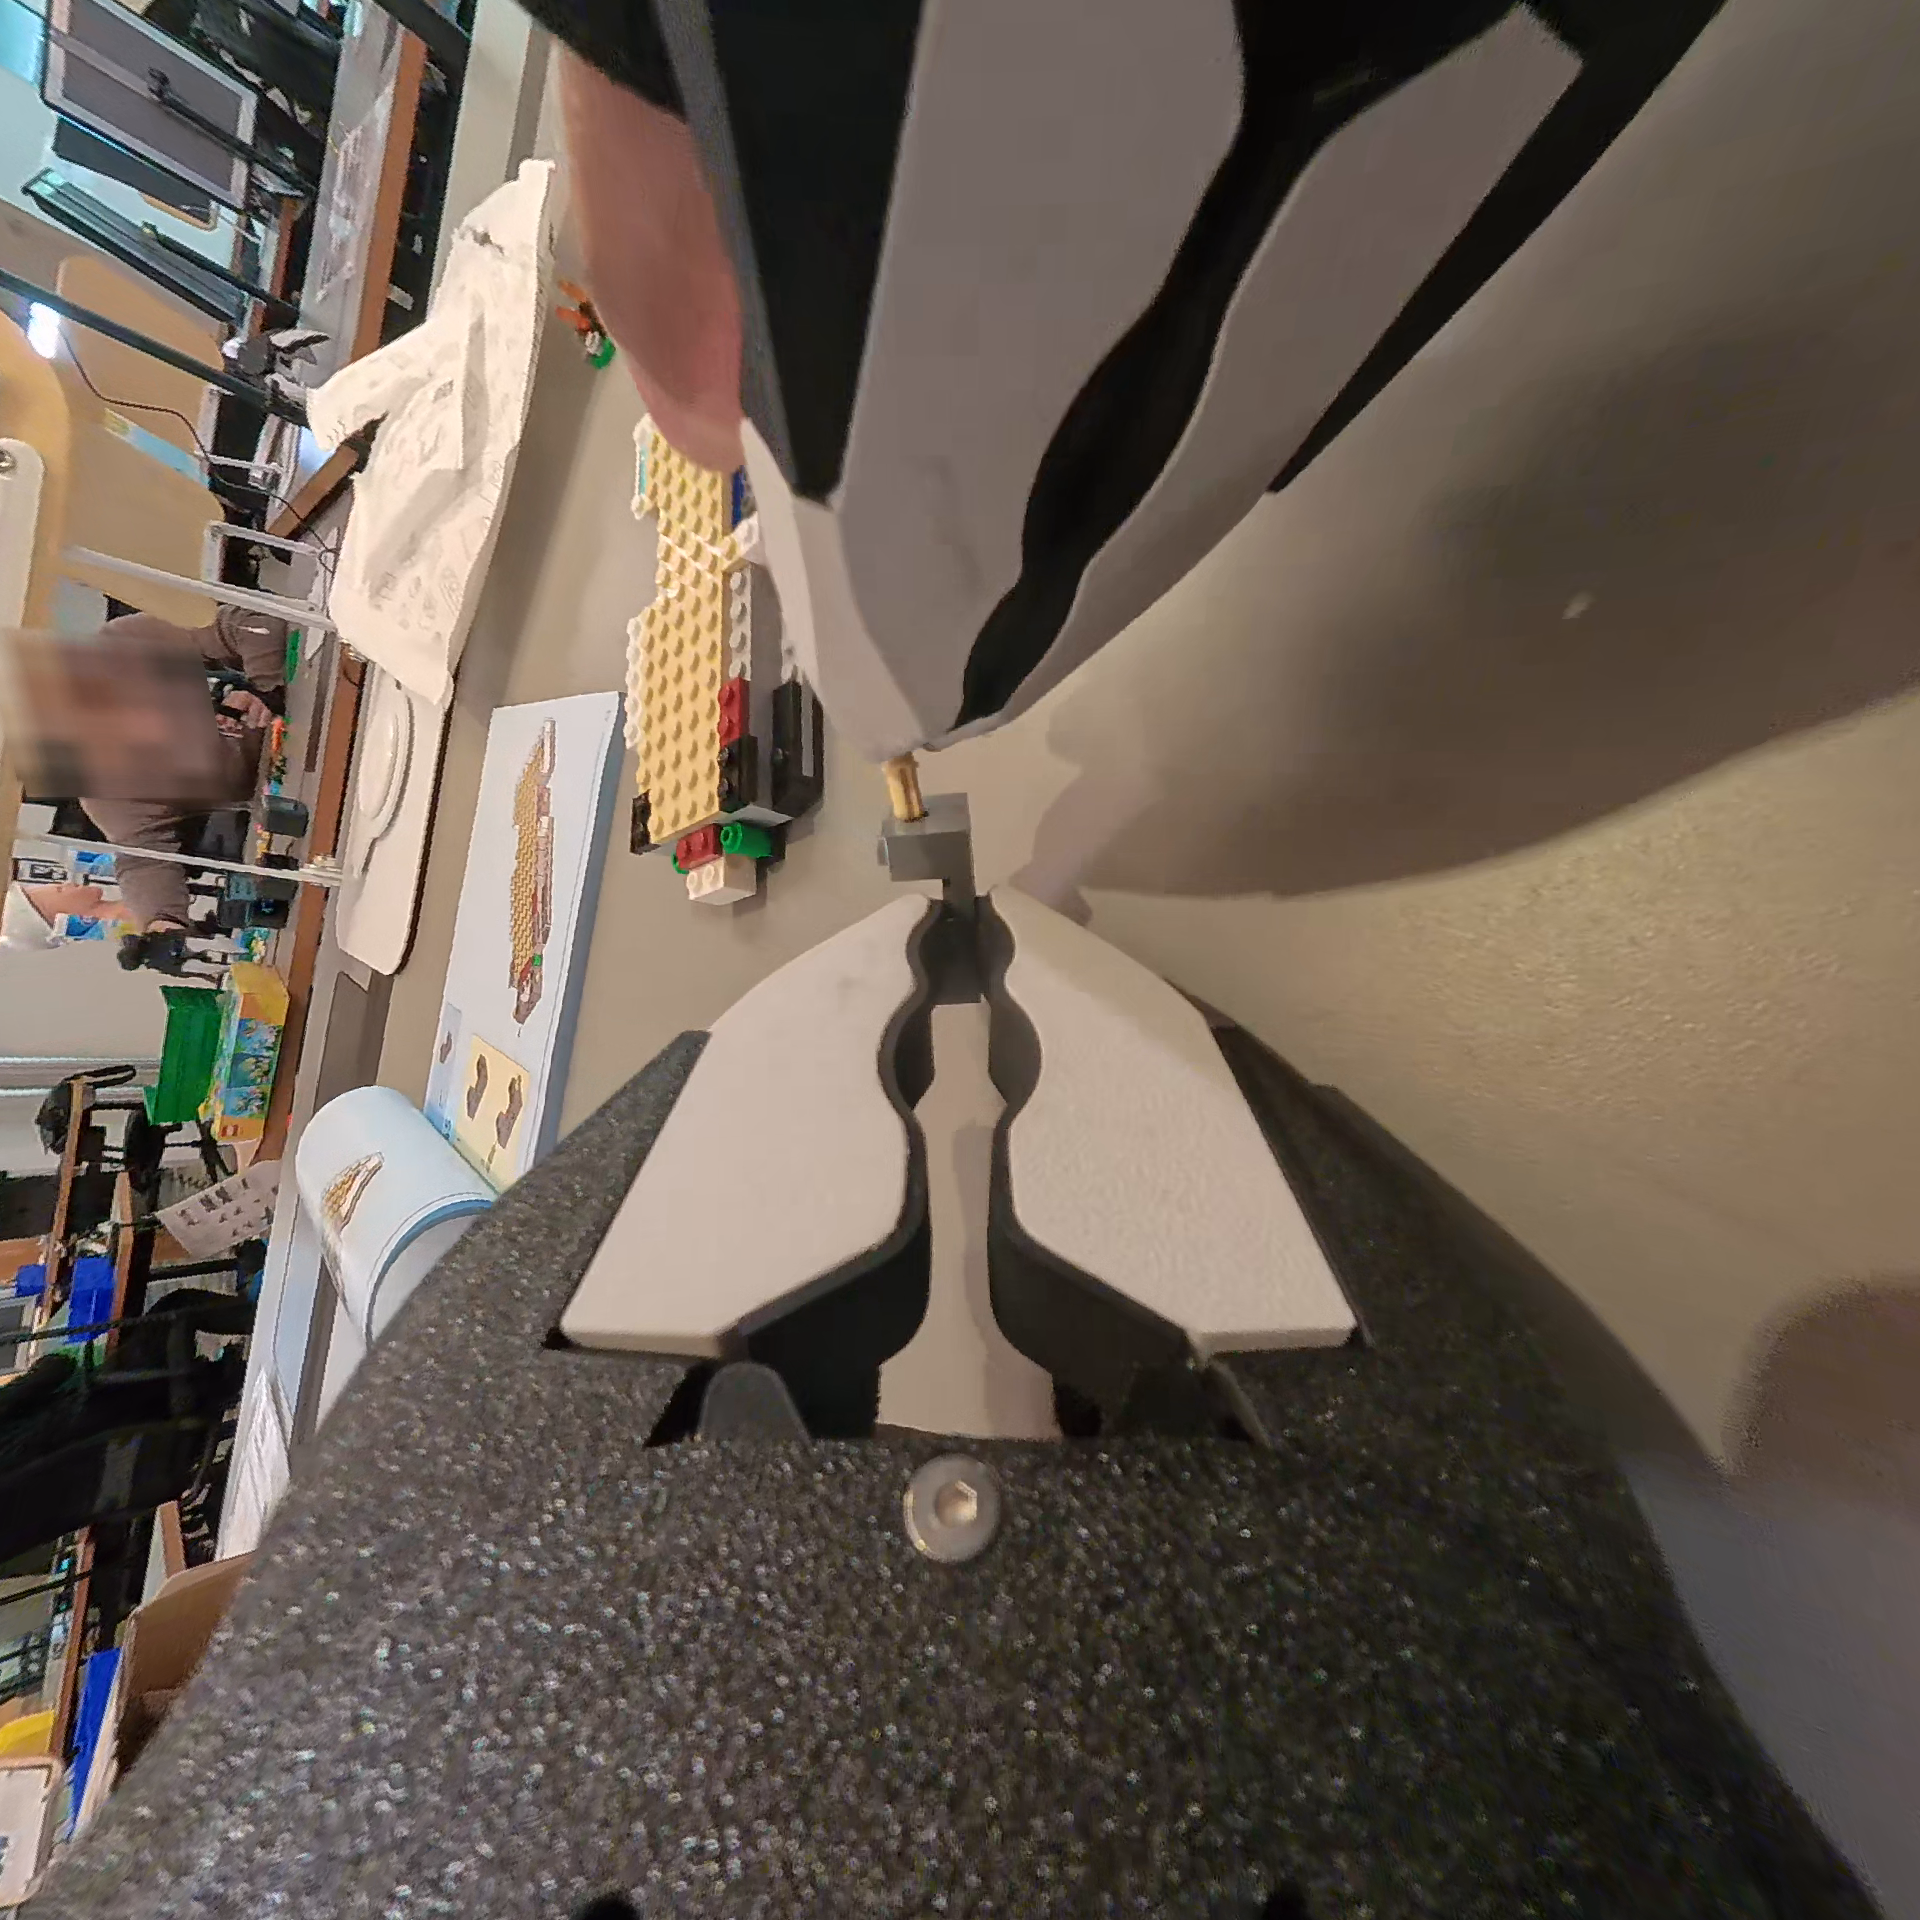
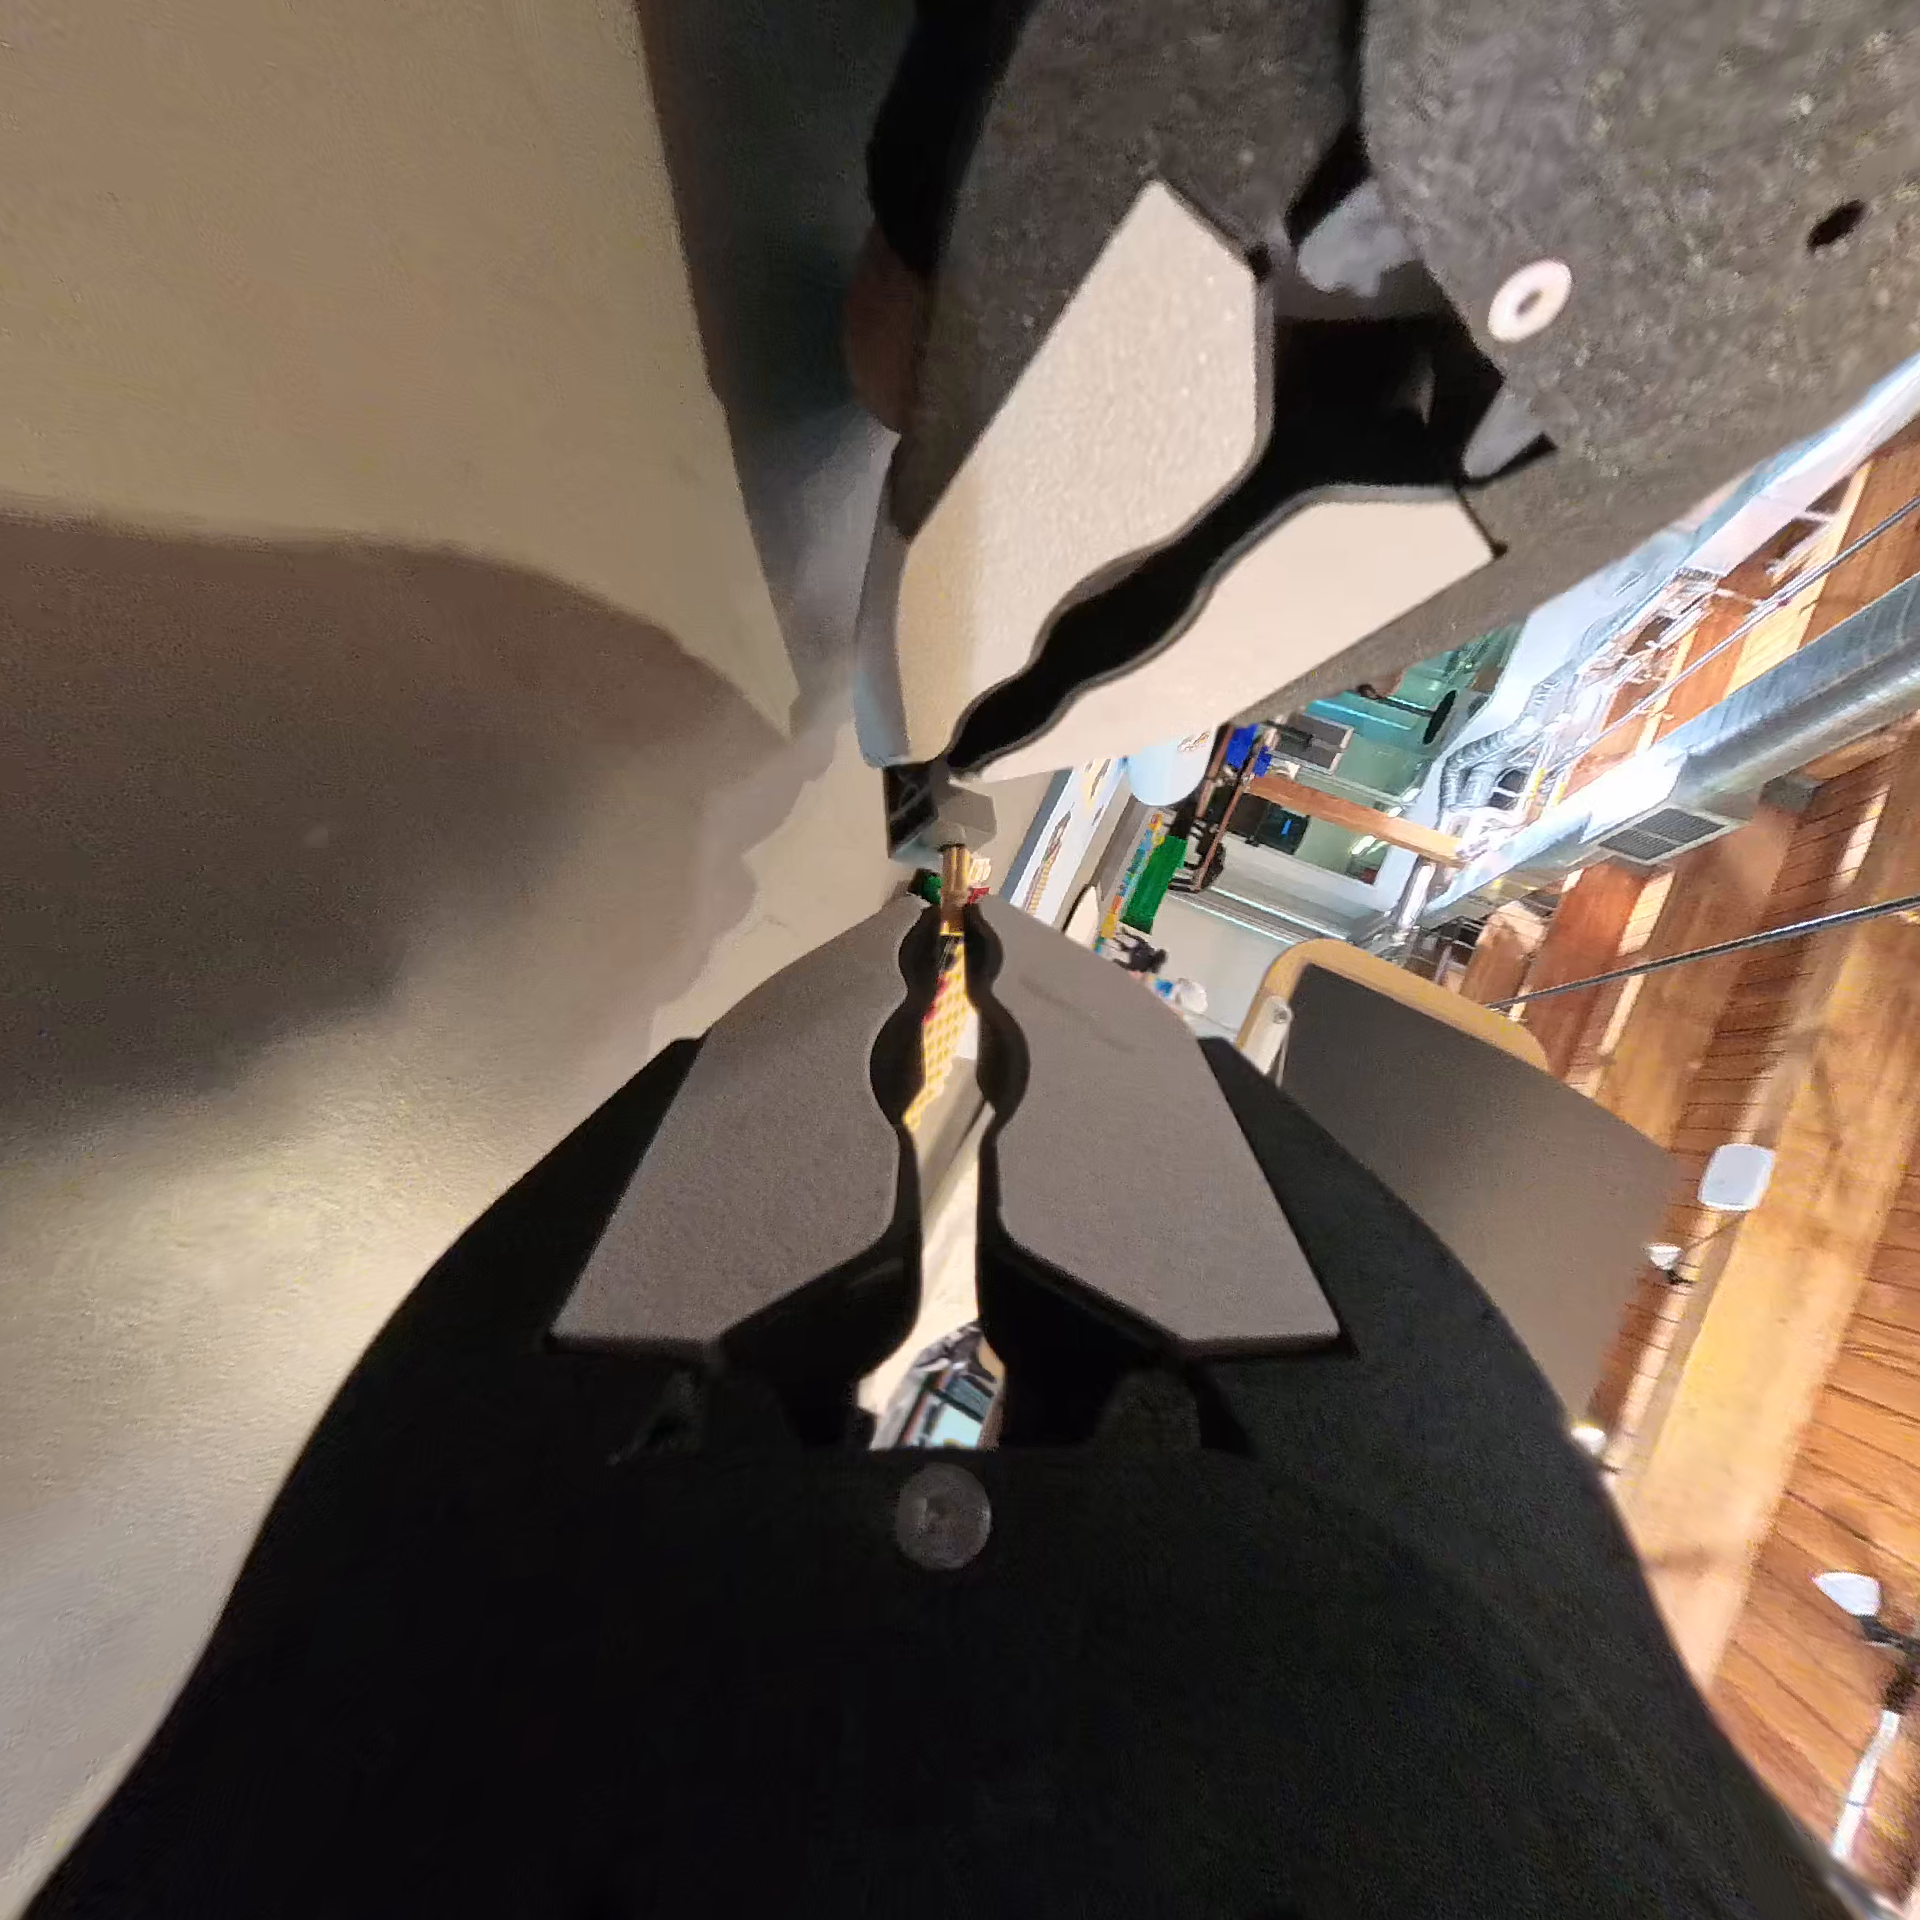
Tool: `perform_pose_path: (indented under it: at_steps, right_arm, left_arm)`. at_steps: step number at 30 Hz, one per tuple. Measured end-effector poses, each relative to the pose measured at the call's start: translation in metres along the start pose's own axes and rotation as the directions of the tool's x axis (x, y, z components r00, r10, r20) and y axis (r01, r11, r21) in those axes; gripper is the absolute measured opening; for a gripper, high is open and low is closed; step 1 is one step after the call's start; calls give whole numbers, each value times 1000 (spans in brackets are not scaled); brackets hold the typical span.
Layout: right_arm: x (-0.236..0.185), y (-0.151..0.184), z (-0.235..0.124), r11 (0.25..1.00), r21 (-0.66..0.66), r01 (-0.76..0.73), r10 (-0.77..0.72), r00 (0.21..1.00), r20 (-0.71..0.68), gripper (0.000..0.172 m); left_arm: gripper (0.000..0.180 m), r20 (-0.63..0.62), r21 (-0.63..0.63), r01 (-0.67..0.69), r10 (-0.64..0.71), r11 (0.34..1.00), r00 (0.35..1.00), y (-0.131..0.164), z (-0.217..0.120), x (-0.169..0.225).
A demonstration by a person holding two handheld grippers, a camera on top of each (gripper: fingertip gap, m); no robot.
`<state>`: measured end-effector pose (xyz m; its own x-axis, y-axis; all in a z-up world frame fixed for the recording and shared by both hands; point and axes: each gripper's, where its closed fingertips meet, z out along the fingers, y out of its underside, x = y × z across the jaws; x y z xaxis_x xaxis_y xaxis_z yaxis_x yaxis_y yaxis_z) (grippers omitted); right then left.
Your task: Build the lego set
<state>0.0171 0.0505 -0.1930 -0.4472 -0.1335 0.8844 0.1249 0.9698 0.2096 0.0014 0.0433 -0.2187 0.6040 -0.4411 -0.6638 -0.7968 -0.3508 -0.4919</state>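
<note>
While the left gripper (image 1: 961,914) is pinching a grey brick (image 1: 928,836) and the right gripper (image 2: 948,914) a tan pin (image 1: 902,787), any tilt risks jamming them.

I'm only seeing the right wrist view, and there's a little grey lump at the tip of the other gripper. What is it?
Observer: The left wrist view shows a grey brick, a block with a thinner stem. The left gripper has its fingers shut on that stem.
Operator: And the tan stick in mine?
Observer: That is a tan pin, held by the right gripper. Its free end meets the block's face.
Operator: Anything else nearby?
Observer: A tan studded plate with red, black, green and white bricks at its edge lies beside an open instruction booklet.
</note>
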Motion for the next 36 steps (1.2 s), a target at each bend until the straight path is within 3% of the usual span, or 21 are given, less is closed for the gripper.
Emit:
perform_pose_path:
  at_steps: [1, 16, 26, 30, 36]
  right_arm:
    - [-1, -1, 0, 1000, -7, 20, -20, 1000, -5, 4]
    - [-3, -8, 0, 986, -6, 167, -167, 985, -44, 4]
    - [4, -10, 0, 987, 55, 148, -146, 989, -37, 4]
    - [9, -9, -1, 993, 78, 84, -80, 995, -54, 5]
    - [17, 2, -9, 979, 116, -168, 178, 981, -76, 22]
  left_arm:
    - [5, -8, -6, 2, -2, 1000, 1000, 1, 0, 1]
    - [5, -140, 1, 113, -112, 994, 984, 1, -3, 9]
    - [5, -146, 54, 137, -127, 989, 981, -1, -7, 6]
    - [5, -162, 83, 207, -192, 975, 968, -4, -8, 3]
    - [5, -190, 132, 315, -288, 940, 939, -7, -14, -5]
